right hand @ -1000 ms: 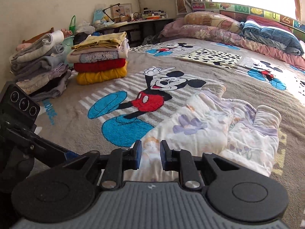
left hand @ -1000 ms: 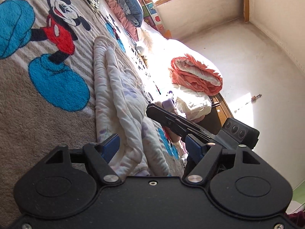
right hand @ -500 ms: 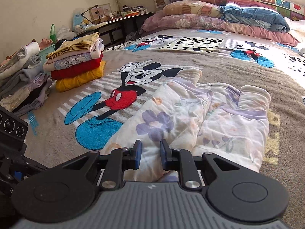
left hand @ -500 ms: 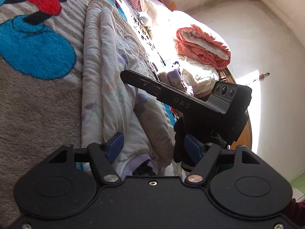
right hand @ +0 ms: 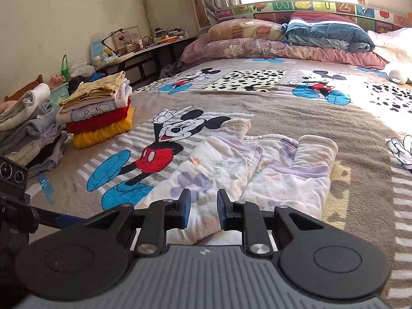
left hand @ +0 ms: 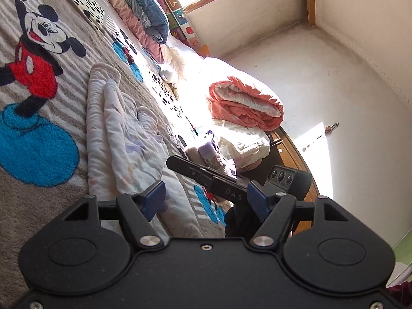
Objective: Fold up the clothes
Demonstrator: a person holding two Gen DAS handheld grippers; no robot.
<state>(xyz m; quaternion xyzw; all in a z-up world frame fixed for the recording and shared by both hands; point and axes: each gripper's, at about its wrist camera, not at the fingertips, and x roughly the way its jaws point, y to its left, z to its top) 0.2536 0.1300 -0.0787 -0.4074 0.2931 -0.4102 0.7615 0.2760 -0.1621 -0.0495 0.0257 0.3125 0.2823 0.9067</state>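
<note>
A pale quilted garment with purple flowers (right hand: 244, 170) lies flat on the Mickey Mouse blanket (right hand: 164, 149), its sleeves folded inward. My right gripper (right hand: 203, 206) hovers over the garment's near edge. Its blue pads stand a narrow gap apart with nothing pinched between them. In the left wrist view the same garment (left hand: 116, 134) stretches away as a long strip. My left gripper (left hand: 204, 198) is at the near end of that strip, and its jaws are opening, wide apart, with no cloth between the pads. The right gripper's black body (left hand: 226, 185) crosses just ahead of it.
Two stacks of folded clothes (right hand: 97, 110) (right hand: 28, 128) stand at the blanket's left edge. Pillows and quilts (right hand: 283, 38) line the headboard. A cluttered desk (right hand: 144, 49) stands by the wall. An orange and white quilt (left hand: 247, 103) tops a heap of unfolded clothes by the bed's far side.
The right gripper has shifted sideways, so the garment's near edge now sits centred under its pads. The left gripper dipped toward the garment, then drew back and up.
</note>
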